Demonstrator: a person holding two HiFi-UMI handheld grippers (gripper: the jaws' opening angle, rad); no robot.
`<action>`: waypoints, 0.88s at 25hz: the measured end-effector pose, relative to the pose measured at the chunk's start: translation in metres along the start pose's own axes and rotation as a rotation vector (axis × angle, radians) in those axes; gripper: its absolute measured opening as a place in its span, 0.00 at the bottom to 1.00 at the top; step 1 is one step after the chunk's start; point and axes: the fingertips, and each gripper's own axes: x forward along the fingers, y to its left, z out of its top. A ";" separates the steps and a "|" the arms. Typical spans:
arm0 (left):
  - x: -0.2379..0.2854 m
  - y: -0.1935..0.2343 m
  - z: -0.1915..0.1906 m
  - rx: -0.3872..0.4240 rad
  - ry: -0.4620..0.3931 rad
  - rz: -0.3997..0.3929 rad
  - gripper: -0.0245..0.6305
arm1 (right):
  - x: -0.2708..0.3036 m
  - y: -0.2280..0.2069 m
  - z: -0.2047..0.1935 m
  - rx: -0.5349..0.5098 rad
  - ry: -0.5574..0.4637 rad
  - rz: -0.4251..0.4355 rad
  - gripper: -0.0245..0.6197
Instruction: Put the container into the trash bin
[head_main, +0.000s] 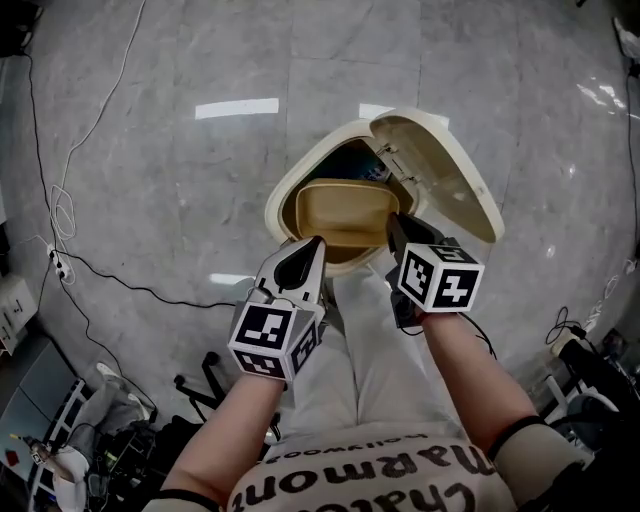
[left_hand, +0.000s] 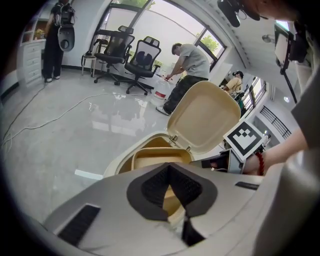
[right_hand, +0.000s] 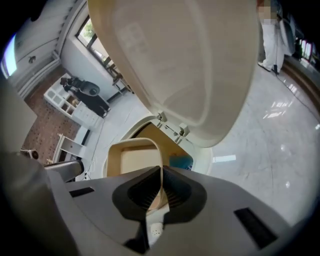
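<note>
Left gripper and right gripper, jaws pinched on near rim corners of tan container, probably for level carry; held just over mouth of trash bin, lid tipped back, not yet released

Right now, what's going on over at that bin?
A person holds a claw in each hand. The left claw and the right claw are both shut on the near rim of a tan container, one towards each corner, holding it at the mouth of the bin. The lid stands open. The container has not been let go yet.
</note>
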 end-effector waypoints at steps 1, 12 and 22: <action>0.003 0.000 -0.002 -0.007 0.001 0.002 0.07 | 0.003 0.000 0.000 -0.014 0.006 -0.010 0.06; 0.011 0.019 -0.013 -0.065 0.019 0.072 0.07 | 0.031 -0.009 0.002 -0.203 0.089 -0.259 0.06; -0.008 0.025 -0.019 -0.078 0.018 0.063 0.07 | 0.049 -0.003 0.002 -0.306 0.136 -0.349 0.06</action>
